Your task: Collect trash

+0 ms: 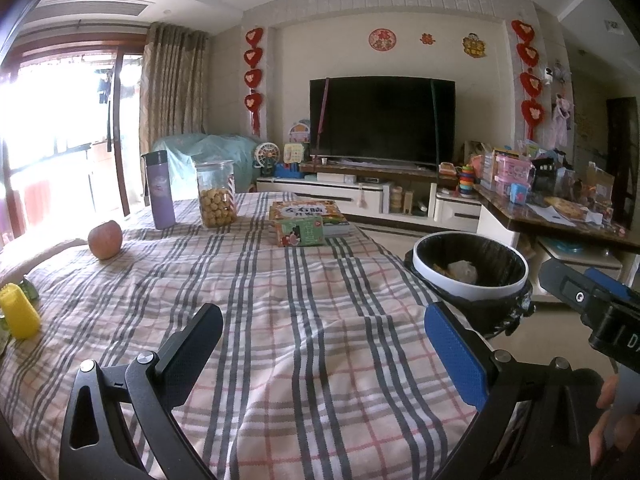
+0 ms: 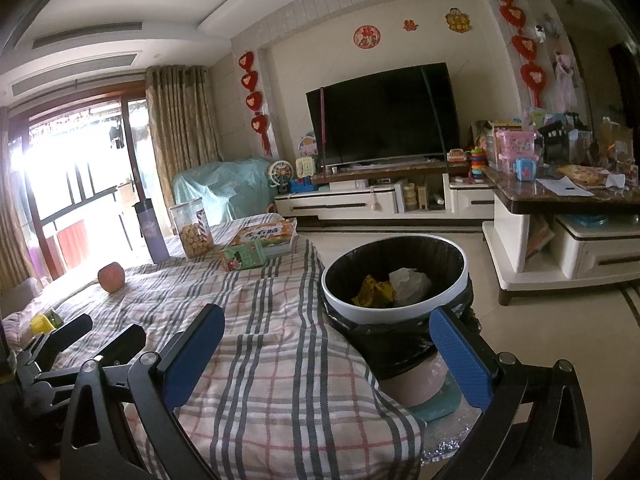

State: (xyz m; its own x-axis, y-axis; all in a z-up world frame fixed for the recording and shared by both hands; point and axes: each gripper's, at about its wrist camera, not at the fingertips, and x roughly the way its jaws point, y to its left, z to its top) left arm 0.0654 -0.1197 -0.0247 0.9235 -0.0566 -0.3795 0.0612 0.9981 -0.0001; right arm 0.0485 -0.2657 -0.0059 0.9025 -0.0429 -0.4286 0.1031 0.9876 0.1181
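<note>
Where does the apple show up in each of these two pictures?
Left wrist view: the apple sits on the checked tablecloth at the left, in front of the purple bottle.
Right wrist view: the apple lies further down, at the left, on the same cloth.
Shared landmark: the biscuit jar, standing up and to the right of the apple in both.

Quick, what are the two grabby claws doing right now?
Left gripper: open, holding nothing.
Right gripper: open, holding nothing.
</note>
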